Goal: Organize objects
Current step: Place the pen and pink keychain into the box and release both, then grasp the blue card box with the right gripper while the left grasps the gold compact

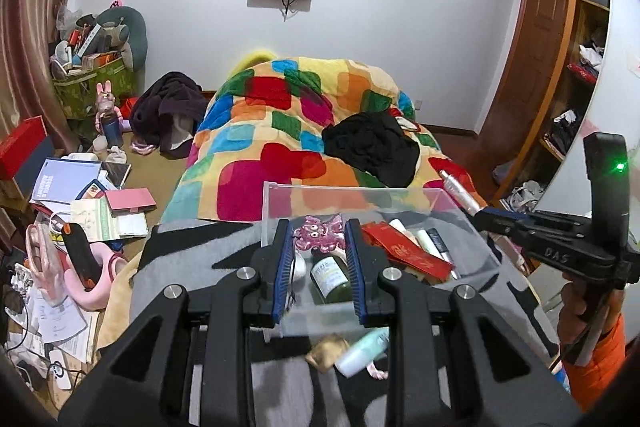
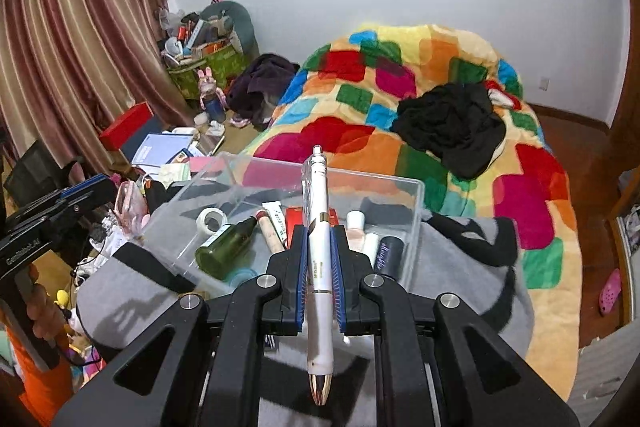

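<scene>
A clear plastic box [image 1: 276, 205] [image 2: 416, 203] sits on a grey and black blanket on the bed. It holds a green bottle [image 1: 329, 277] [image 2: 226, 247], a pink octopus toy [image 1: 320, 233], a red packet [image 1: 408, 251], a tape roll [image 2: 212, 221] and several tubes. My left gripper [image 1: 318, 261] is open and empty, just above the box over the bottle. My right gripper [image 2: 319, 247] is shut on a white pen-shaped device [image 2: 319, 259], held above the box's near edge; it also shows in the left wrist view [image 1: 460, 193].
A colourful quilt [image 2: 440, 75] with black clothes [image 2: 452, 125] covers the bed. A white tube [image 1: 362, 351] and a tan wrapper [image 1: 328, 351] lie on the blanket before the box. Books, boxes and pink items clutter the floor at left [image 1: 80, 211]. A wooden wardrobe [image 1: 536, 67] stands right.
</scene>
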Demonstrator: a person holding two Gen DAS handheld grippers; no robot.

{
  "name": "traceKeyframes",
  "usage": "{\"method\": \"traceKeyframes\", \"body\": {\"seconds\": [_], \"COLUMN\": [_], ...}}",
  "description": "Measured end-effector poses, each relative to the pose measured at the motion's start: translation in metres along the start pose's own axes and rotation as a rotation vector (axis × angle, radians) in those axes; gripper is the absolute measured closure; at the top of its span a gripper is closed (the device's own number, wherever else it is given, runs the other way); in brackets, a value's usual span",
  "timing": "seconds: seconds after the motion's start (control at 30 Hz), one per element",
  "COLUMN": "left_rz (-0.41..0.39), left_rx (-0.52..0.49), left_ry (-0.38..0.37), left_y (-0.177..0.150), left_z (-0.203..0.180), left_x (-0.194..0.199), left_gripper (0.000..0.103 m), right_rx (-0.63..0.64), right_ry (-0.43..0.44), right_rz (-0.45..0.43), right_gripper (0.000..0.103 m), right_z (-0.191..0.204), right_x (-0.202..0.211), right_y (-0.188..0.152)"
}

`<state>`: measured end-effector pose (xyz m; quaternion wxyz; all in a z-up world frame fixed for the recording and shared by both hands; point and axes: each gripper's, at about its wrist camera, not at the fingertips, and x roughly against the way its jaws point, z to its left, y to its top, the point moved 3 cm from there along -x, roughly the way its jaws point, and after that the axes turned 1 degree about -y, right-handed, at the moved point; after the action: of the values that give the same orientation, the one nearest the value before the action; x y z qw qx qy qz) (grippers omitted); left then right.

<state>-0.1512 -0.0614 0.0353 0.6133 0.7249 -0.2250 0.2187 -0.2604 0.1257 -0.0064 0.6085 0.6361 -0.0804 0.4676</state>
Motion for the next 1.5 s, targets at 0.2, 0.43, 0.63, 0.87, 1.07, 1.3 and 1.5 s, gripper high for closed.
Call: {"method": "traceKeyframes", "body": {"seconds": [0.2,0.43,0.63,0.87,1.07,1.3,1.5], "left_rz": [0.098,0.2,0.22,0.175,0.14,0.185,0.26], "left_rx": [0.032,0.016,0.004,-0.023,-0.058,-0.077,-0.077], "left_ry": [-0.008,-0.02,-0.039,-0.049,-0.05,-0.041,-0.019], "left_y": [-0.01,-0.027,-0.031,-0.025,-0.033,-0.064,-0.096], "left_z": [0.01,0.007,0.0,-0.009,-0.014,-0.011,-0.002], "left_x": [-0.043,-0.074,-0.074,-0.047,-0.022,-0.012,-0.022], "left_gripper": [0.077,0.077,0.077,0.076,0.062,0.062,0.062], "right_rx": [-0.012,0.01,0.052,0.056,0.09,0.119,0.128], "right_ry": [-0.001,-0.013,-0.034,-0.019,0.015,0.057,0.087], "right_rz": [0.1,0.178,0.191,0.143,0.065,0.055,0.102], "right_gripper": [0.093,0.093,0.093,0.081,0.073,0.063,0.054], "right_z": [-0.005,-0.005,0.003,0.007,0.023,0.042,0.055], "right_x": [-0.041,-0.071,-0.071,-0.044,-0.004,0.016,0.006], "right_y": [-0.002,-0.007,-0.011,-0.005,-0.011,-0.04,-0.068]}}
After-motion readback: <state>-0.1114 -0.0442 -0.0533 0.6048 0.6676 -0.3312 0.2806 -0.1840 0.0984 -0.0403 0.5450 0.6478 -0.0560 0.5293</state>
